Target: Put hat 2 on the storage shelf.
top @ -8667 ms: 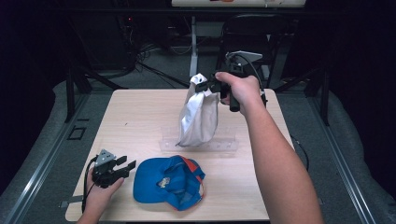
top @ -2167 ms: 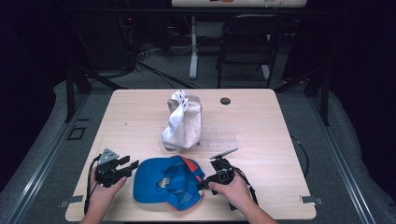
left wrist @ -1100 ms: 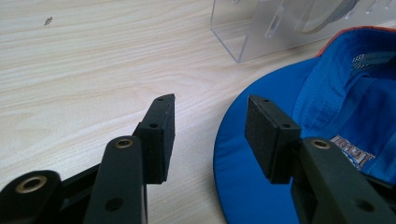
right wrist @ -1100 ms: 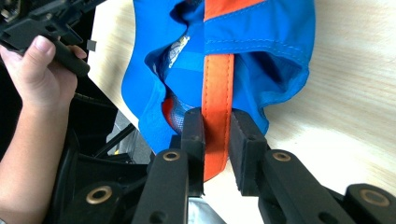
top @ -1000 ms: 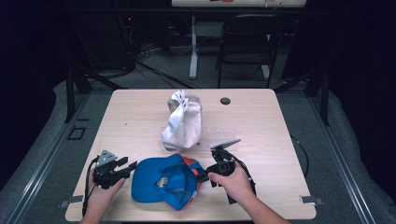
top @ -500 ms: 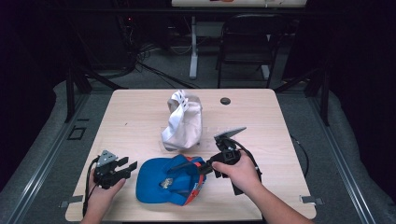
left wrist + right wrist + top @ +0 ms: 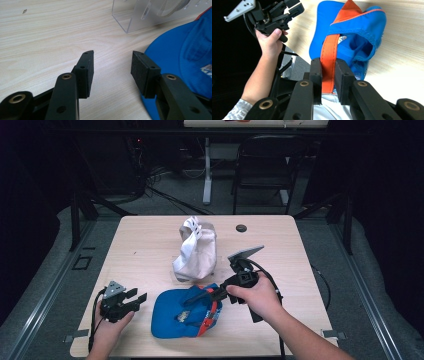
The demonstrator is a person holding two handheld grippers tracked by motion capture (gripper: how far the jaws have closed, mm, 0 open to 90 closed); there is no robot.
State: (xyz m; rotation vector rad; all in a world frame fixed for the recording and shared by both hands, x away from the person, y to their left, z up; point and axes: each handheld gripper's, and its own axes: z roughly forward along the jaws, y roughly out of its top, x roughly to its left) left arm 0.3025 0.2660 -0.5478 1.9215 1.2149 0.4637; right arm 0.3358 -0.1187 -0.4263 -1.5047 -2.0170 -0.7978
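**Right claw clamped on the cap's orange strap**

The blue cap (image 7: 182, 317) lies on the near part of the worktop (image 7: 145, 245), between the two claws. Its orange strap (image 7: 327, 63) runs straight into the right claw (image 7: 327, 75); in the right gripper view the two black jaws press against the strap from either side, so this claw is clamped on it. Beyond the jaws the cap's blue crown opens up, with the strap arching over the hollow inside.

From the high view, the right hand (image 7: 257, 295) wraps around the tool's handle, forearm coming in from the bottom edge and angled toward the middle of the worktop. The claw points left from that hand, toward the cap, and the grey three-cornered plate (image 7: 245, 253) stands tilted above the hand. A cable loops off behind the wrist.

The left claw (image 7: 135, 300) sits on the other side of the cap, near its brim but not touching it. Its jaws are spread apart with nothing between them; the left gripper view shows bare wood in the gap and the blue brim just beside the right-hand jaw. The left hand (image 7: 112, 317) grips that tool low, close to the worktop's near edge.

Farther out, beyond both claws, a white cloth bag (image 7: 195, 250) is slumped against a clear plastic stand (image 7: 150, 12). A small dark disc (image 7: 241, 227) lies past the bag, toward the far edge.
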